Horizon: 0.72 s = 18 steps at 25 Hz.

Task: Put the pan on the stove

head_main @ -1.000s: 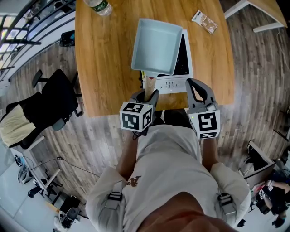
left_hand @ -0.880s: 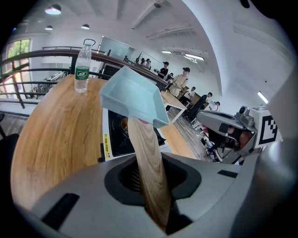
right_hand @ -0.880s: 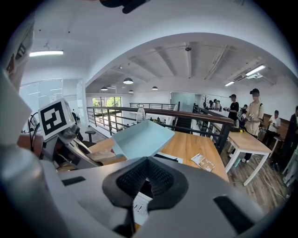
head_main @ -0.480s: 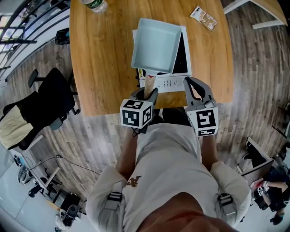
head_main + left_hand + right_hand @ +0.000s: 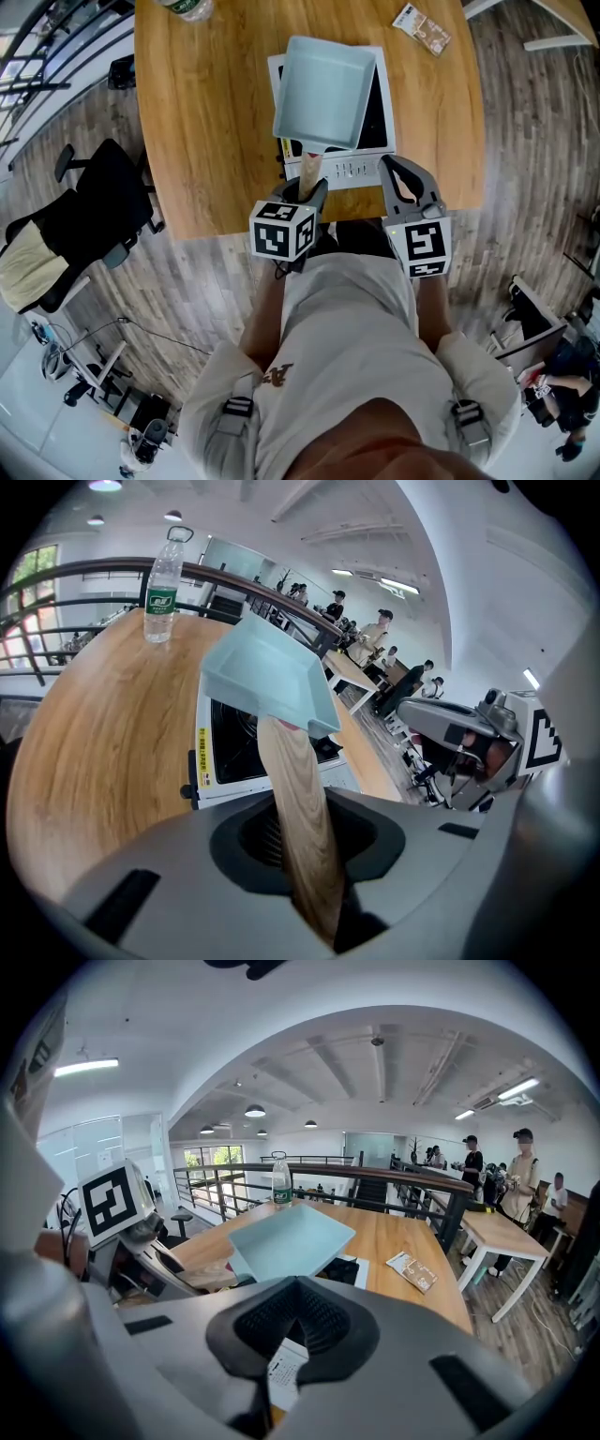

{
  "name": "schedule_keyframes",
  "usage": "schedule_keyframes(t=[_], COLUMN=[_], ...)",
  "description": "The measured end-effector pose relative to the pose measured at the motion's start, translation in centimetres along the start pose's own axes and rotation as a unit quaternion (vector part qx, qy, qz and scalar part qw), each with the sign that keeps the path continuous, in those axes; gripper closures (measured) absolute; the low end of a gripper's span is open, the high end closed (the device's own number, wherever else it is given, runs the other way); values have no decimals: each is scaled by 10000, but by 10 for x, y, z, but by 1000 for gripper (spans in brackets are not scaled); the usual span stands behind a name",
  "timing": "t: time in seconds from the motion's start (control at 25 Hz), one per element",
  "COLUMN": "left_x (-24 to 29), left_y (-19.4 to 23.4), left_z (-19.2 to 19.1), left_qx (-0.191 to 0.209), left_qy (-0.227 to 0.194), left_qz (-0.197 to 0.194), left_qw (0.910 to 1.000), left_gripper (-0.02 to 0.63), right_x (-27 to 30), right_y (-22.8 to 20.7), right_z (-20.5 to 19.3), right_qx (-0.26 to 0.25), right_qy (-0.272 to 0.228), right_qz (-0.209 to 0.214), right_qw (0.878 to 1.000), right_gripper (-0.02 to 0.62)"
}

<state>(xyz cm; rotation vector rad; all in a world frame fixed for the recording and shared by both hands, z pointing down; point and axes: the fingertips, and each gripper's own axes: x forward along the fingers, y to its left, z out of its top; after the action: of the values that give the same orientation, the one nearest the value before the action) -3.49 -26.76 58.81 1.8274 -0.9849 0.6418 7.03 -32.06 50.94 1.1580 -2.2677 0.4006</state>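
Observation:
A light blue square pan [image 5: 323, 89] with a wooden handle [image 5: 309, 169] hangs over the white stove [image 5: 361, 172], whose top is black glass. My left gripper [image 5: 305, 192] is shut on the handle's near end. In the left gripper view the handle [image 5: 295, 799] runs out from between the jaws, and the pan [image 5: 272, 677] is tilted and raised above the stove [image 5: 225, 757]. My right gripper [image 5: 398, 173] hovers at the stove's front right corner, shut with nothing in it. From the right gripper view the pan [image 5: 291, 1237] covers most of the stove [image 5: 352, 1269].
The stove sits on a round-cornered wooden table [image 5: 206, 141]. A water bottle [image 5: 183, 7] stands at the far left of it and a small packet [image 5: 422, 28] lies at the far right. A black office chair [image 5: 103, 216] is left of the table. People stand in the background.
The pan has shifted slightly against the stove, whose left edge now shows beside it. Both grippers hold nearly the same place.

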Motion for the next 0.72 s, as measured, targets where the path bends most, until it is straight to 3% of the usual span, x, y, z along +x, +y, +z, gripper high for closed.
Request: schedule_keyframes(t=[0.72], left_x=[19], left_y=[4], left_z=[-10], left_qx=[-182], left_qy=[196], left_qz=[-90], left_qw=[9996], left_gripper=[511], right_x=[5], right_y=[-4], right_z=[-16], right_qx=[133], right_qy=[185], right_qz=[-20], right_qw=[9997], right_gripper=[580])
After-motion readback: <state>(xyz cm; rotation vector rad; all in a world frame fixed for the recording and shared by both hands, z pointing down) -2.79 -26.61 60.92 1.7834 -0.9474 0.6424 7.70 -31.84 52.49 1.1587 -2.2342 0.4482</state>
